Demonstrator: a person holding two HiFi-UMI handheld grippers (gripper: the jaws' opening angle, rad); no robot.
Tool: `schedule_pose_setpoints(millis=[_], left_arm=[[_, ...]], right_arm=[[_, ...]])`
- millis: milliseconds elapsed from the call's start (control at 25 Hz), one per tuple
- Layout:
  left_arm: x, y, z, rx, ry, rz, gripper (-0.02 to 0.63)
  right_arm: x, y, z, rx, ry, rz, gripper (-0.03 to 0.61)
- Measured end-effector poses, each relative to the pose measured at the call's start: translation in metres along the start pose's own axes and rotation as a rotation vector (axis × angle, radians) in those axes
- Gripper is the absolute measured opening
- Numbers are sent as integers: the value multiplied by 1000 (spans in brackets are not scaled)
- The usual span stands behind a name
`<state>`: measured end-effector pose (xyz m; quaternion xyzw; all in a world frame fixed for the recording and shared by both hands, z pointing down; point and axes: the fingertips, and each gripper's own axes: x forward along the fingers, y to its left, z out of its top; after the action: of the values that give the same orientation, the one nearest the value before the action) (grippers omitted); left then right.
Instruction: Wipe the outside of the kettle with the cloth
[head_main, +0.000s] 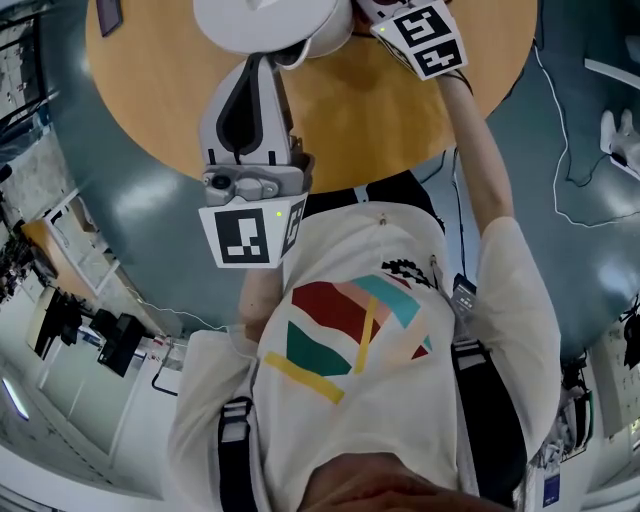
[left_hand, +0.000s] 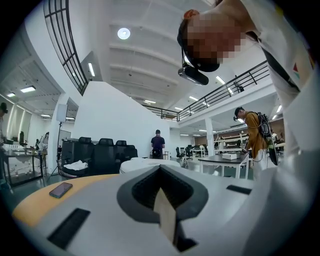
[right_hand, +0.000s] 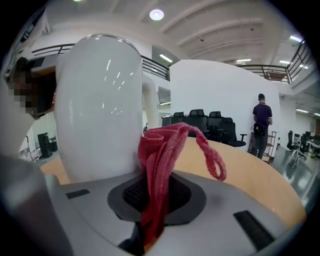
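Observation:
The white kettle (head_main: 268, 20) stands on the round wooden table (head_main: 380, 110) at the top of the head view. In the right gripper view the kettle (right_hand: 99, 107) fills the left side as a tall glossy body. My right gripper (right_hand: 152, 215) is shut on a red cloth (right_hand: 162, 150), whose bunched folds stand up right beside the kettle's lower wall; a loop of it hangs to the right. In the head view that gripper (head_main: 405, 25) sits at the kettle's right. My left gripper (head_main: 285, 58) reaches level to the kettle's near side, and its jaws (left_hand: 162, 202) are shut; what they touch is hidden.
A dark phone (left_hand: 61, 189) lies on the table at the far left. Office chairs (right_hand: 205, 122) and a standing person (right_hand: 261, 122) are beyond the table. Cables (head_main: 560, 150) trail on the floor to the right of the table.

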<state>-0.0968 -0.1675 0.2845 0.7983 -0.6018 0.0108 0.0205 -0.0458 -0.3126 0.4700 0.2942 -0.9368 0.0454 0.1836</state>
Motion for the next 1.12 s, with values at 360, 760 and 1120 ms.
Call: schedule_pose_setpoints(millis=[360, 760, 1120], left_arm=[[4, -7, -3, 23, 8, -33, 38], [6, -8, -2, -19, 7, -77, 37], [-1, 102, 49, 145, -166, -76, 37]], right_arm=[[21, 2, 15, -140, 3, 173, 38], [48, 2, 48, -295, -26, 257, 39], [-18, -17, 44, -103, -56, 36, 38]])
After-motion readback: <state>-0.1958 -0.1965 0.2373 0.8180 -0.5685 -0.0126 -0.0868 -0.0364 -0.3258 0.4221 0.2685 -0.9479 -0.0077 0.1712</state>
